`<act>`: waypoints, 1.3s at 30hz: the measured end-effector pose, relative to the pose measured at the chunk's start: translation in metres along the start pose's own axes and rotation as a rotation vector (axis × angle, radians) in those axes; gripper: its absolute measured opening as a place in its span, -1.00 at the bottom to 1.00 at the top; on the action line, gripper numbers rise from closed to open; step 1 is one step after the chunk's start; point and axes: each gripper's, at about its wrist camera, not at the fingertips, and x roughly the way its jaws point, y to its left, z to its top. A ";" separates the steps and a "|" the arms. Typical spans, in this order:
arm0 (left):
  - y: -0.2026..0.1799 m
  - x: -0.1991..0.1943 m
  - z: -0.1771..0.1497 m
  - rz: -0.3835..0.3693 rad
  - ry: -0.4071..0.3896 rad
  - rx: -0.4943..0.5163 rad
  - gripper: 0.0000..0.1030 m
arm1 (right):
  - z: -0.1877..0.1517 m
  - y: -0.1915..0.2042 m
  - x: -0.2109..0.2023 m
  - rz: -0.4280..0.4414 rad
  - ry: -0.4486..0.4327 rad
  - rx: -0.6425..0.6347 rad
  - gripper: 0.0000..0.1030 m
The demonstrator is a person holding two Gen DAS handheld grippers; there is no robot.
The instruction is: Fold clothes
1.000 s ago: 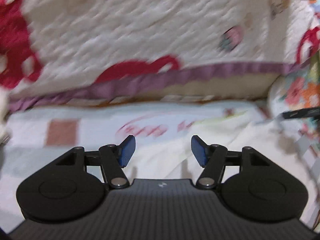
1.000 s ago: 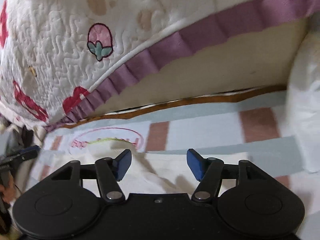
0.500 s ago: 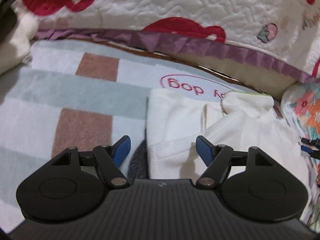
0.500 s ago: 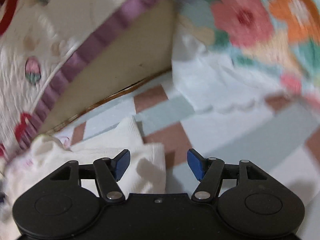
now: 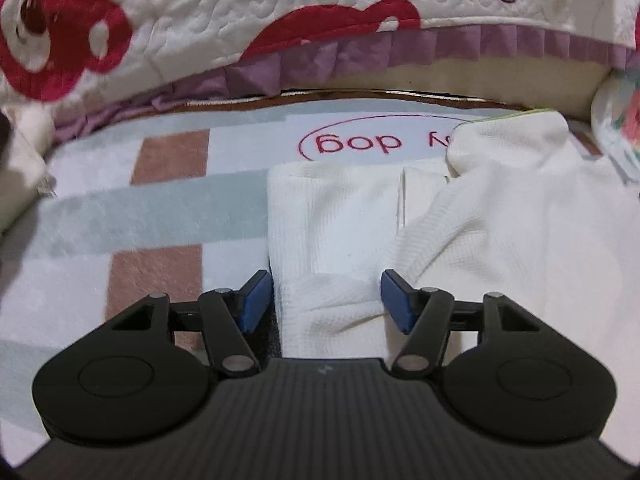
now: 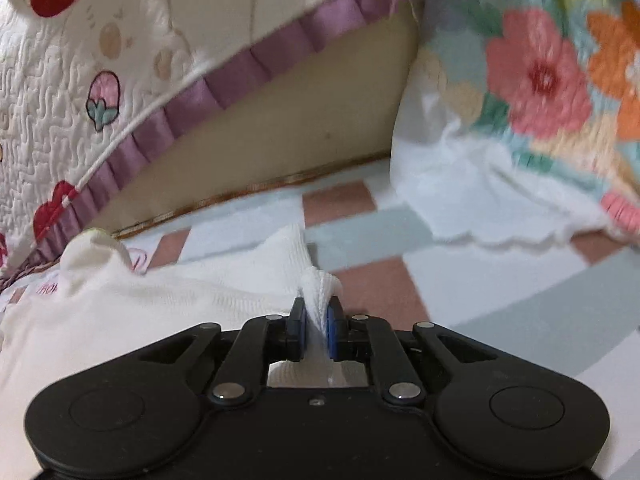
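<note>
1. Right gripper [image 6: 316, 330] pinches a bunched corner of the white garment [image 6: 192, 292] between its blue pads, its jaws closing on the cloth.
2. Left gripper [image 5: 326, 300] stands half spread and is closing, with a ribbed cuff or hem of the white garment [image 5: 332, 216] lying between its pads; they do not seem to press on it yet.
3. The garment lies rumpled on the checked blanket [image 5: 160, 208], near the far edge, partly covering a red oval print.
4. The step in hand looks like taking hold of two edges to lift and fold; next the left gripper likely needs to finish its pinch.
5. A quilted cover with a purple frill [image 5: 360, 52] hangs at the far side, and a floral cloth [image 6: 540, 92] lies to the right; both crowd the space for spreading.
</note>
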 end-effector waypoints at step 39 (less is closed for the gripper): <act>-0.017 -0.044 0.014 0.136 -0.059 -0.104 -0.66 | 0.036 0.011 0.008 -0.212 -0.029 0.009 -0.39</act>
